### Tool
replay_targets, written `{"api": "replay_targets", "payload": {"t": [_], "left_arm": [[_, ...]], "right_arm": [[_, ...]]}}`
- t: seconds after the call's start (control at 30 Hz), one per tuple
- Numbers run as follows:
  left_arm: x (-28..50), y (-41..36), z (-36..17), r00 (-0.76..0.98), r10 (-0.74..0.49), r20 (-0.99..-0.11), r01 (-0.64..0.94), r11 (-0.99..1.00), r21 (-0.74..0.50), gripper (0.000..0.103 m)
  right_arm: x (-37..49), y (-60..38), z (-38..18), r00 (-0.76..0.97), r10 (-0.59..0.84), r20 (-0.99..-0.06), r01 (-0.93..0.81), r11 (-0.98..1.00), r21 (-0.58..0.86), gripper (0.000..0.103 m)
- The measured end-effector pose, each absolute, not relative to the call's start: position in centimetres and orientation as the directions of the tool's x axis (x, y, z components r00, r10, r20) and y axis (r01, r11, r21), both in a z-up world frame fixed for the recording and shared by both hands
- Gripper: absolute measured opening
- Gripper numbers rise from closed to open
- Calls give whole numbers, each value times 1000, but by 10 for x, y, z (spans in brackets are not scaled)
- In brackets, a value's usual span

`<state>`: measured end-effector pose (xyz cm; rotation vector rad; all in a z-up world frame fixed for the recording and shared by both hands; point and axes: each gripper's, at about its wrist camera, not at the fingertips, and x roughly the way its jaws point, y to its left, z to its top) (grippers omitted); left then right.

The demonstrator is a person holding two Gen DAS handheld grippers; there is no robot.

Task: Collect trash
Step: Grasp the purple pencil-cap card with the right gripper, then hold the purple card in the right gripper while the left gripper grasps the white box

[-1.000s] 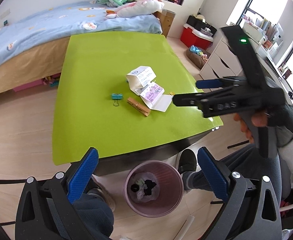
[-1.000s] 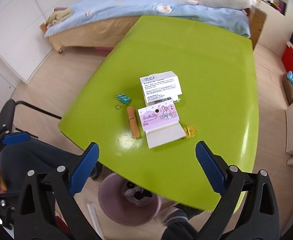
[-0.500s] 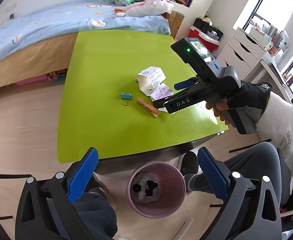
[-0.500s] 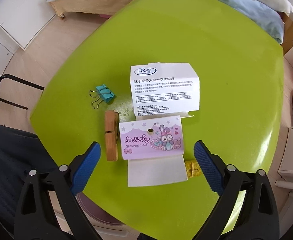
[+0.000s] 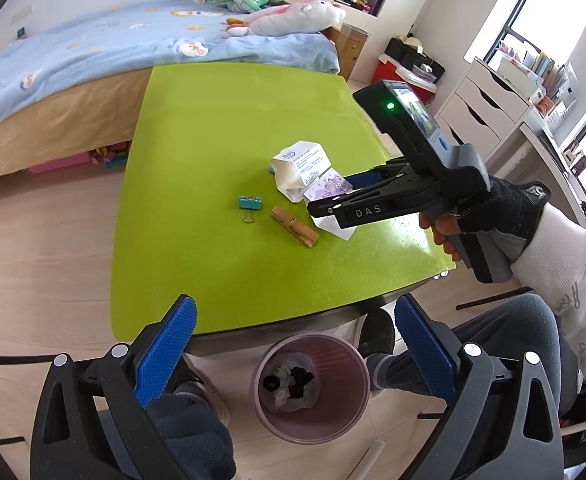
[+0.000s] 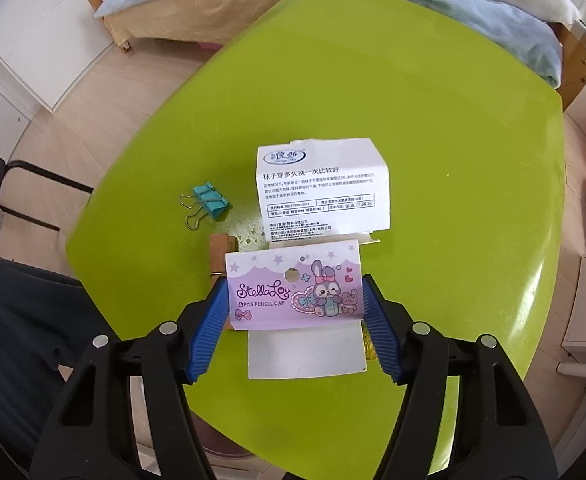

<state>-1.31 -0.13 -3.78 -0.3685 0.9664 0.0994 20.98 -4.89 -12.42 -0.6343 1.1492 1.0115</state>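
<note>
A purple pencil-cap card point(image 6: 293, 284) with a white flap lies near the front of the green table point(image 6: 433, 160). My right gripper point(image 6: 295, 300) points down over it. Its jaws are closing, and the blue pads point(image 6: 213, 316) meet the card's two side edges. The left wrist view shows this right gripper point(image 5: 333, 196) over the same card point(image 5: 329, 186). Just behind the card stands a white folded paper label point(image 6: 321, 192). My left gripper point(image 5: 293, 320) hangs open and holds nothing, above a pink bin point(image 5: 311, 384) on the floor with trash in it.
A teal binder clip point(image 6: 209, 204) and a wooden clothespin point(image 5: 295, 232) lie left of the card, and a small yellow item point(image 6: 370, 350) shows at its right. A bed point(image 5: 93, 64) stands behind the table and white drawers point(image 5: 477, 120) to the right. The person's legs are beside the bin.
My right gripper came down onto the table and its jaws narrowed from wide apart to the card's edges. The left gripper stayed over the bin.
</note>
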Motion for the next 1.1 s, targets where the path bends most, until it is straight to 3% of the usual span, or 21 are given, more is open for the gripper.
{"api": "replay_targets", "payload": {"t": [0.3,0.67,1.1], "left_arm": [[25,5,-32,569,-81,-818,-198,952,-232,95],[106,19,-38,510,-106,-854,-118,974,-192,95],[203,36,-103,329,-173,-928,-97,972,-216,95]], "right_arm": [[207,-99,-76,133,440,-888,-802,574,165,65],[209,-144,-63,173,461,-870,-732,652,200,65],[215,-157,-65,177,463,-869,-706,674,215,65]]}}
